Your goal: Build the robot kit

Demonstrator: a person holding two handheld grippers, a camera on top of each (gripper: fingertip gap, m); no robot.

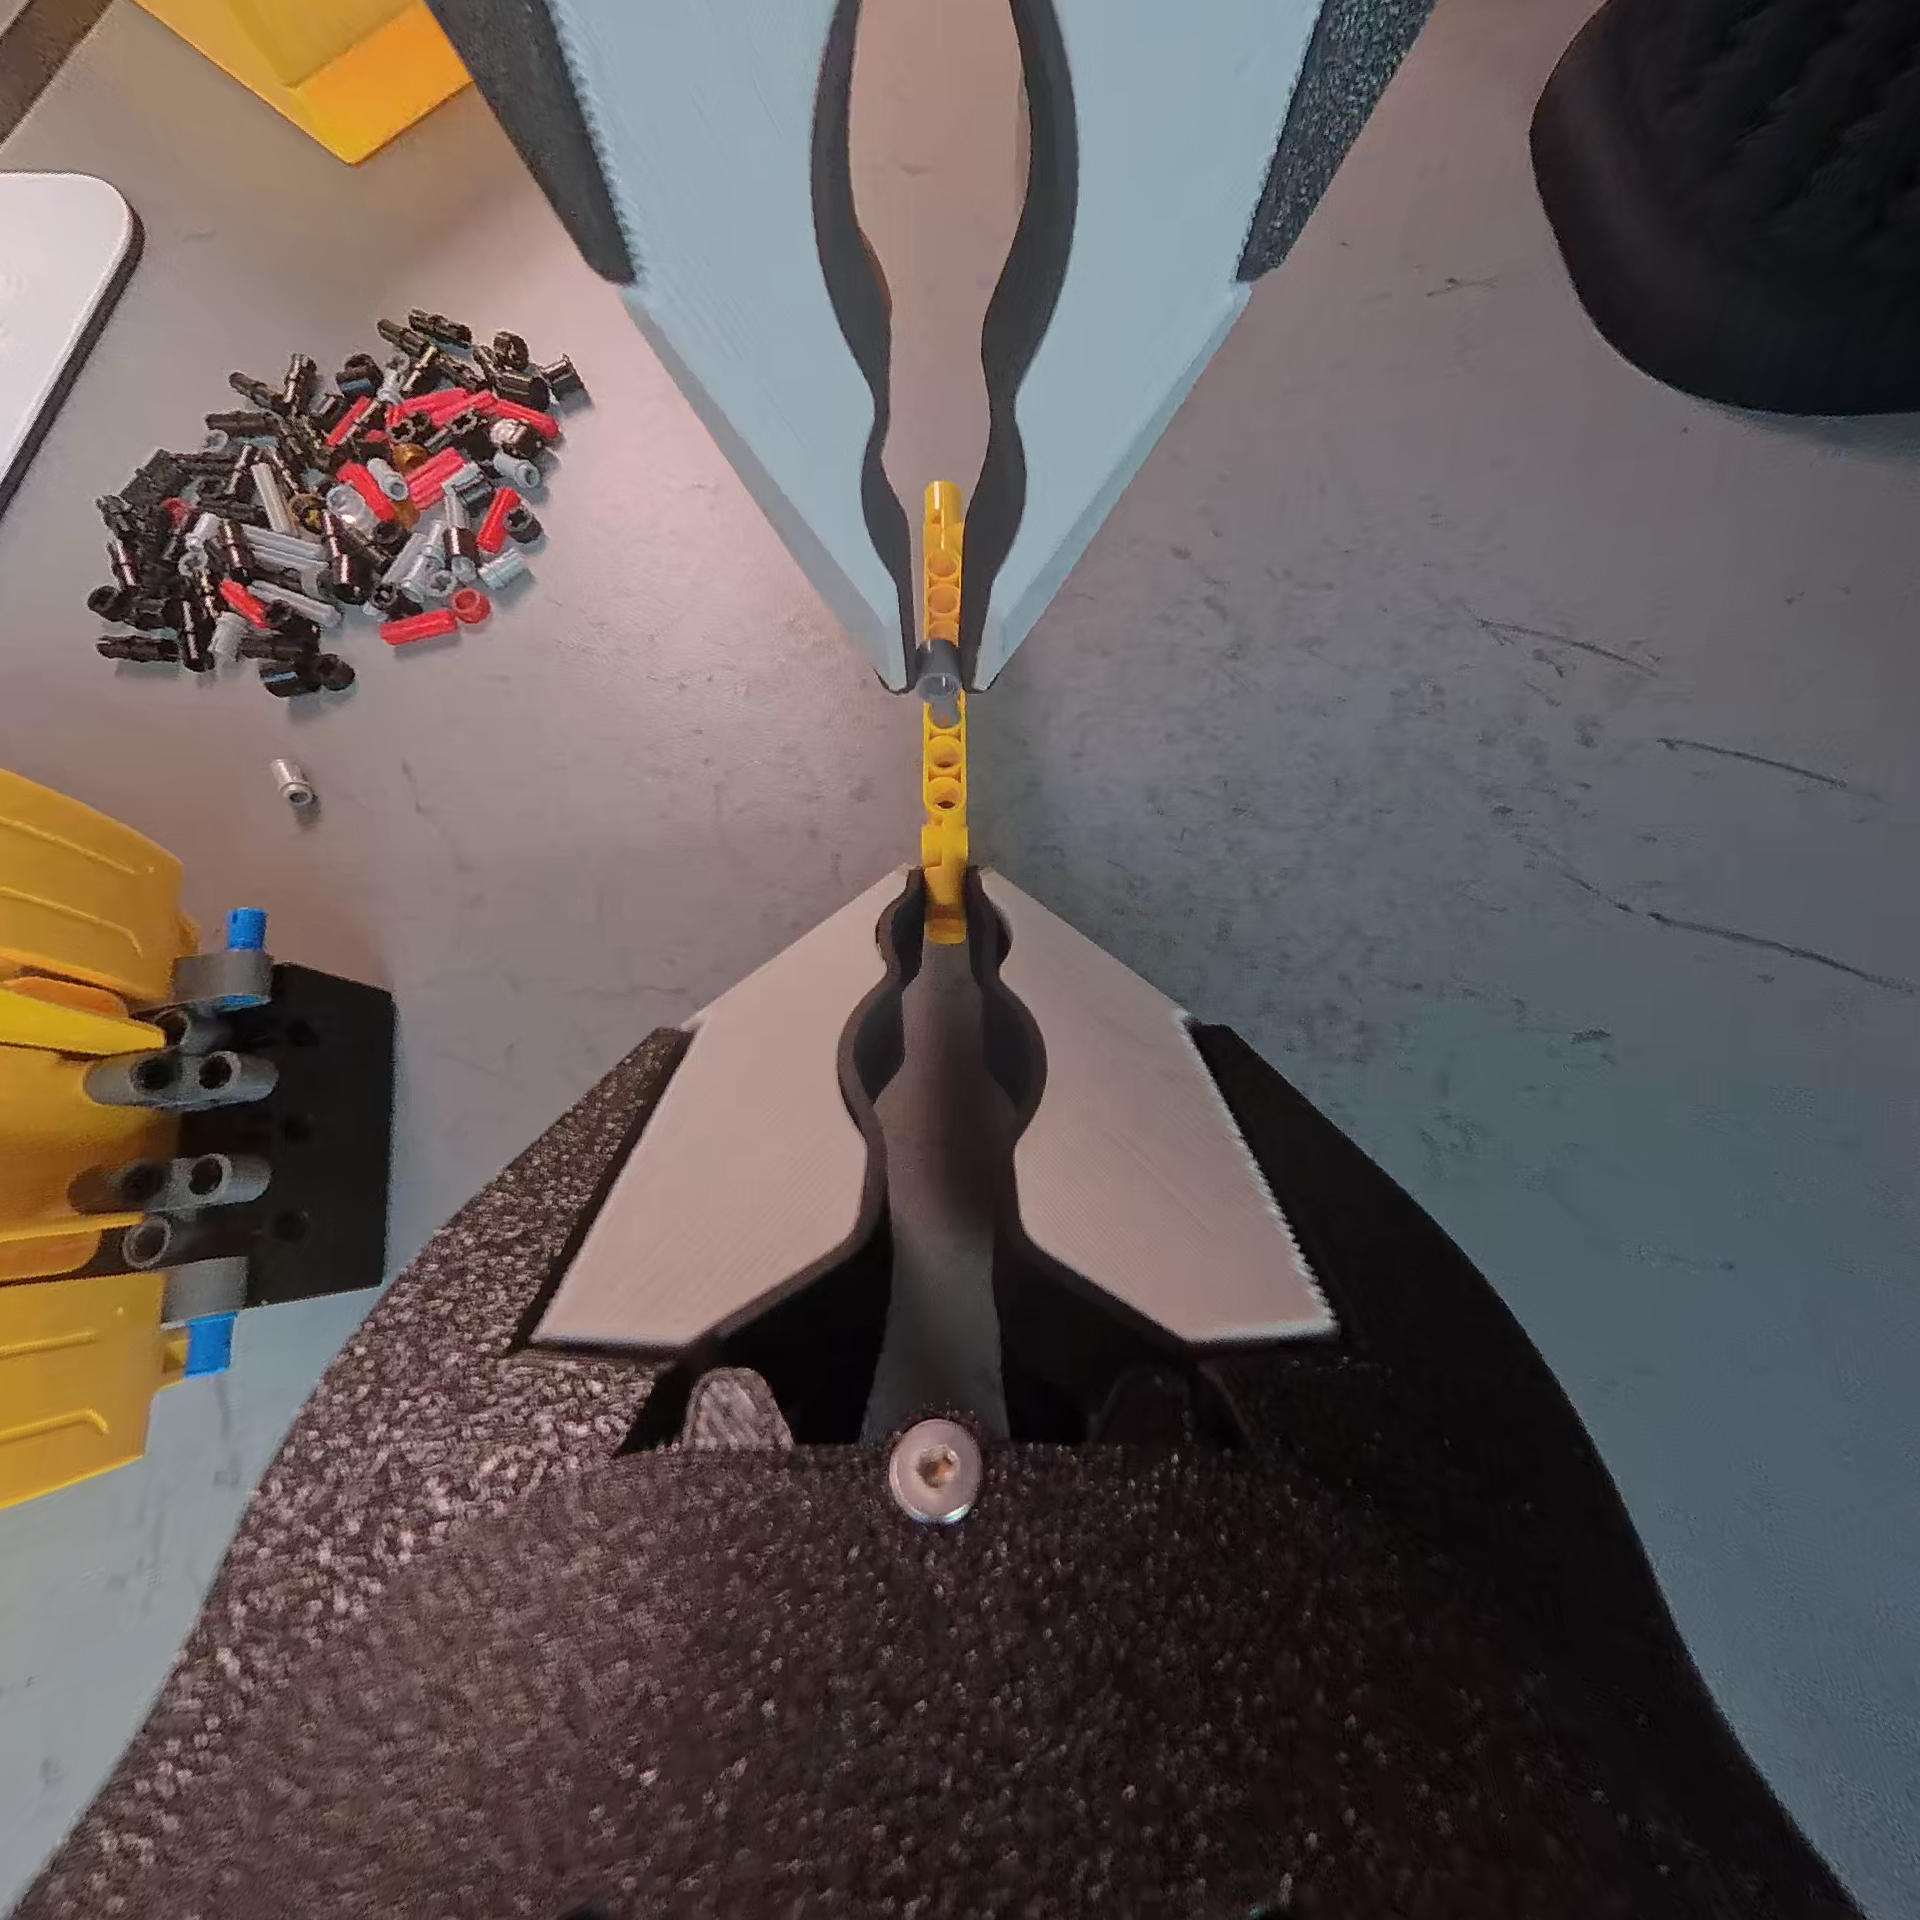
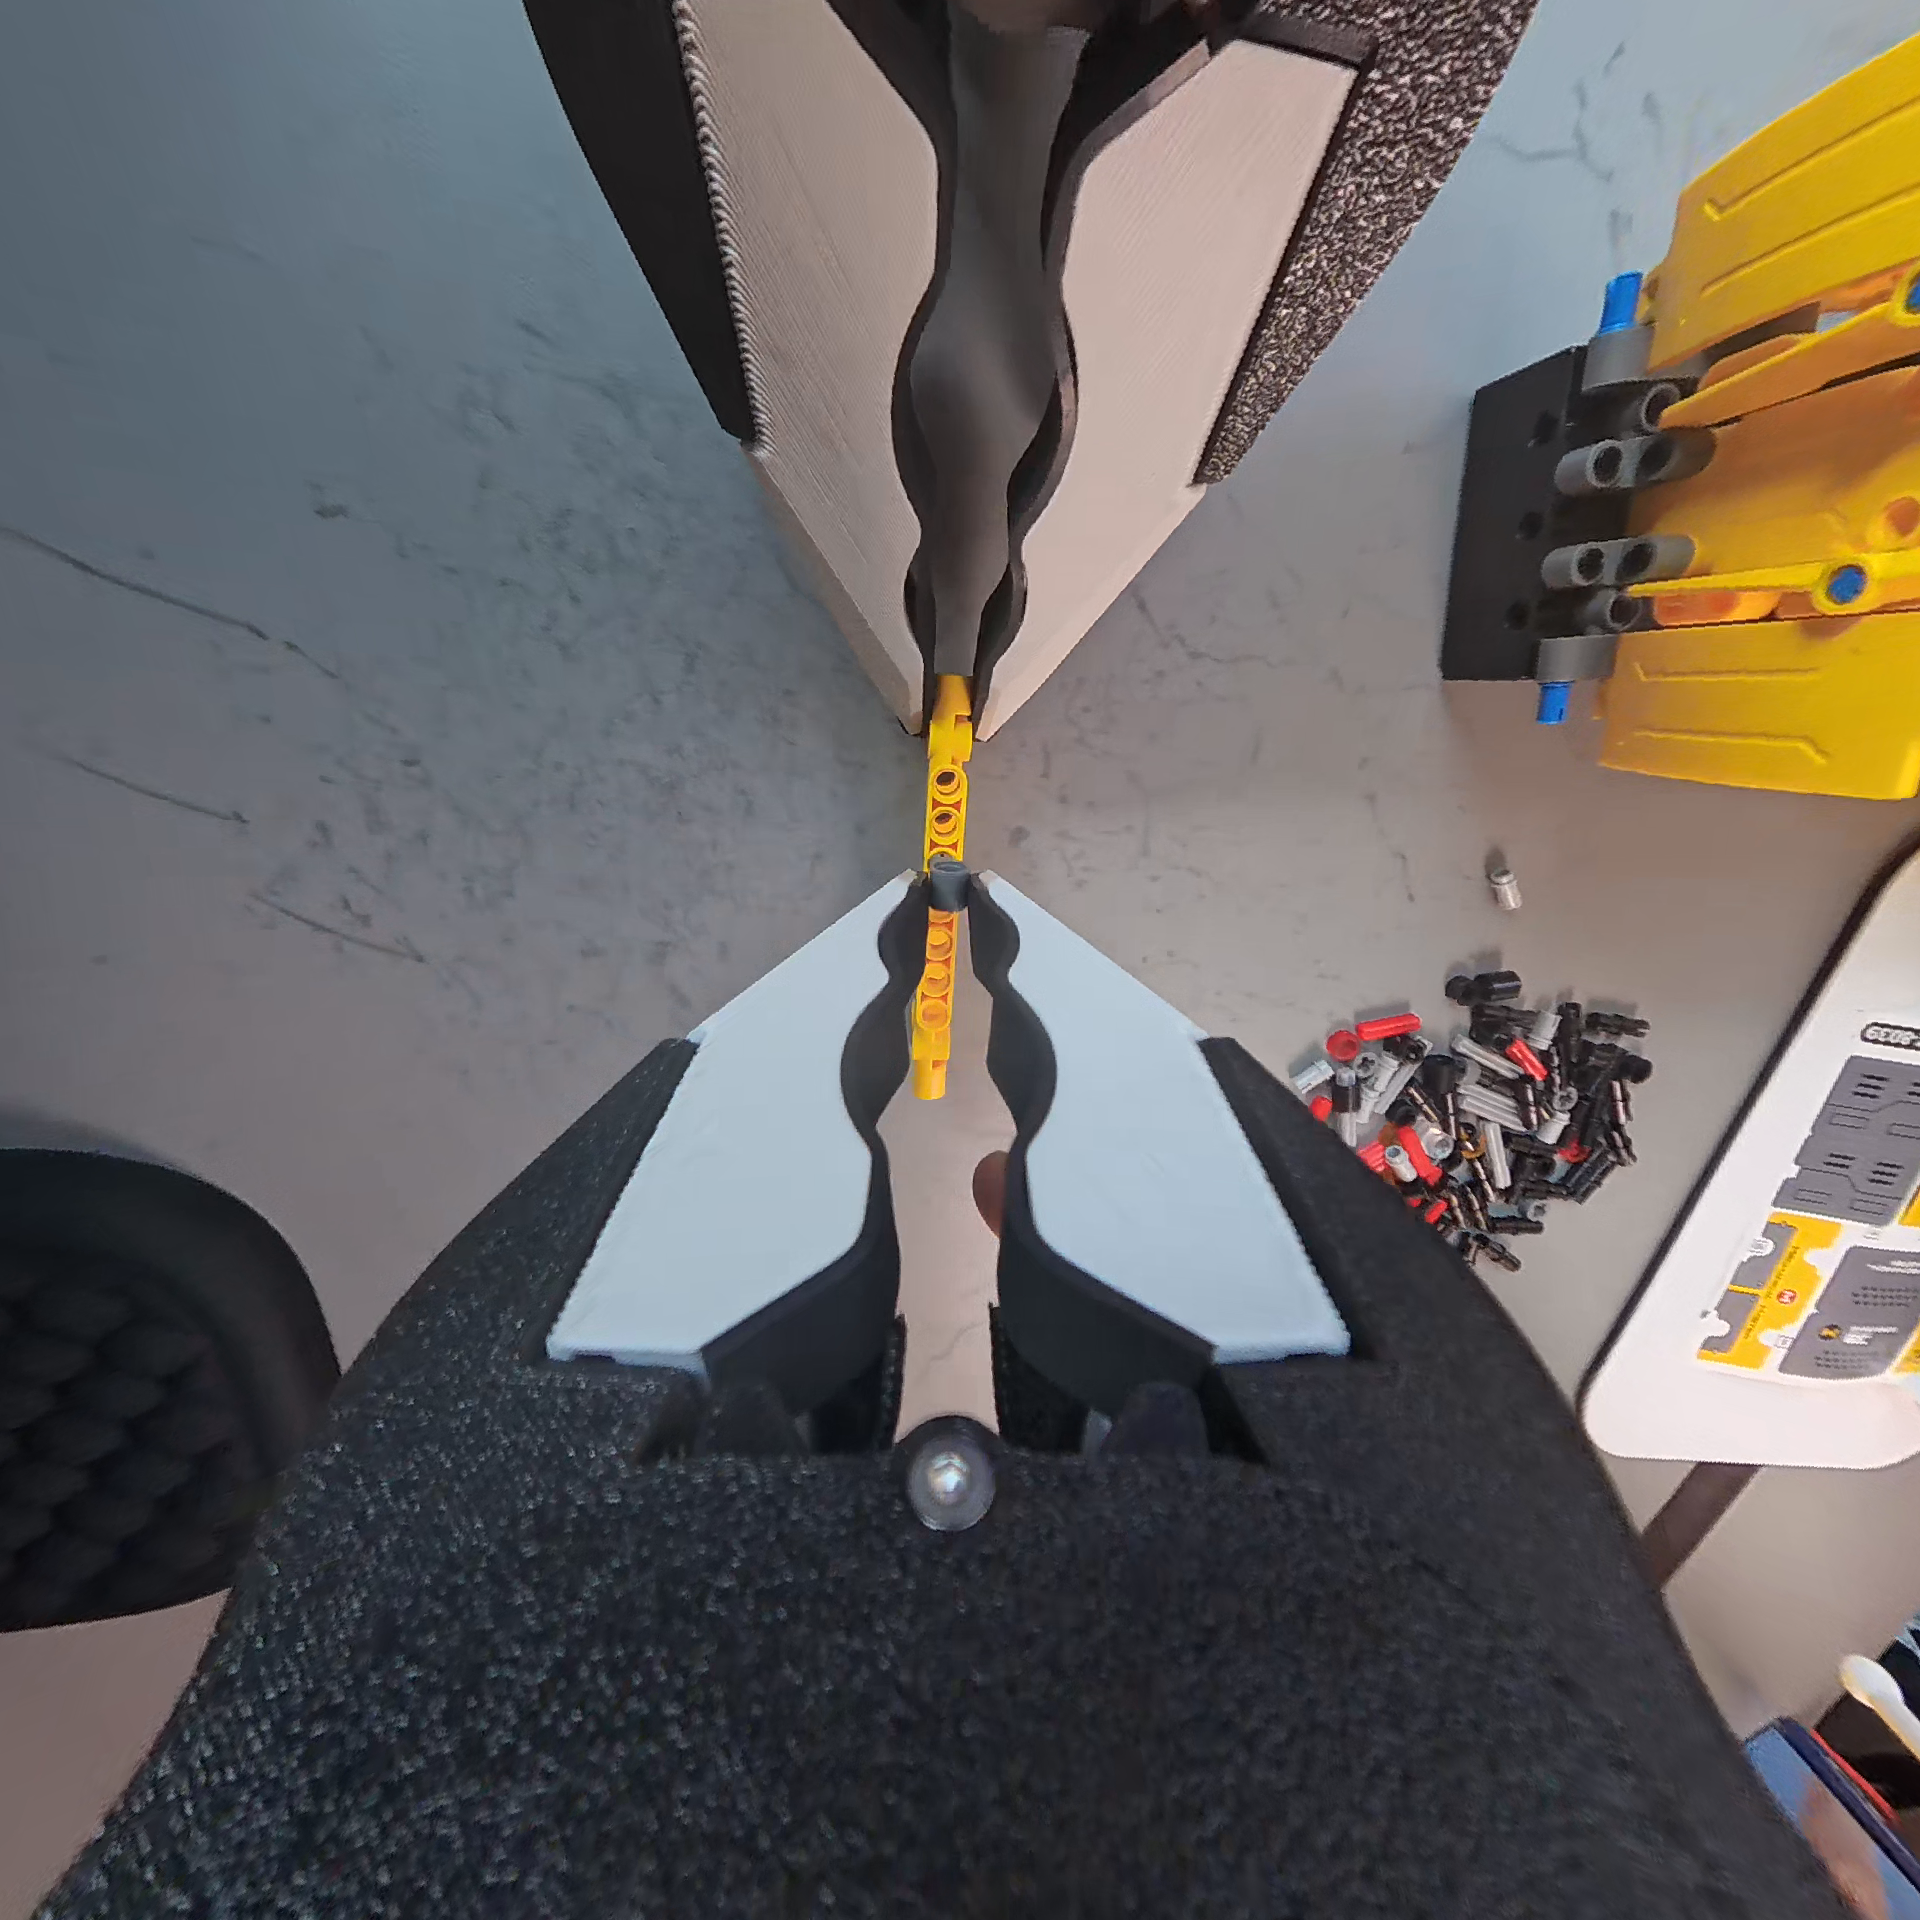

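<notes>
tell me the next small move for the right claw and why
Probably press the grey pin sideways into the yellow beam. The right claw pinches the pin right against a hole, while the left claw grips the beam's end, with both held above the table.

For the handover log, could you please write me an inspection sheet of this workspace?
Surface: grey table, scuffed and scratched.
Job's things: yellow beam with a grey bush at one of its holes, held above the table; yellow model on a black block.
Clutter: pile of pins; one loose bush; printed sheet; yellow box.
Grippers: left hand-held gripper shut on the beam's end; right hand-held gripper shut on the grey bush.
Cables: nothing seen.
Surroundings: black chair.
</notes>
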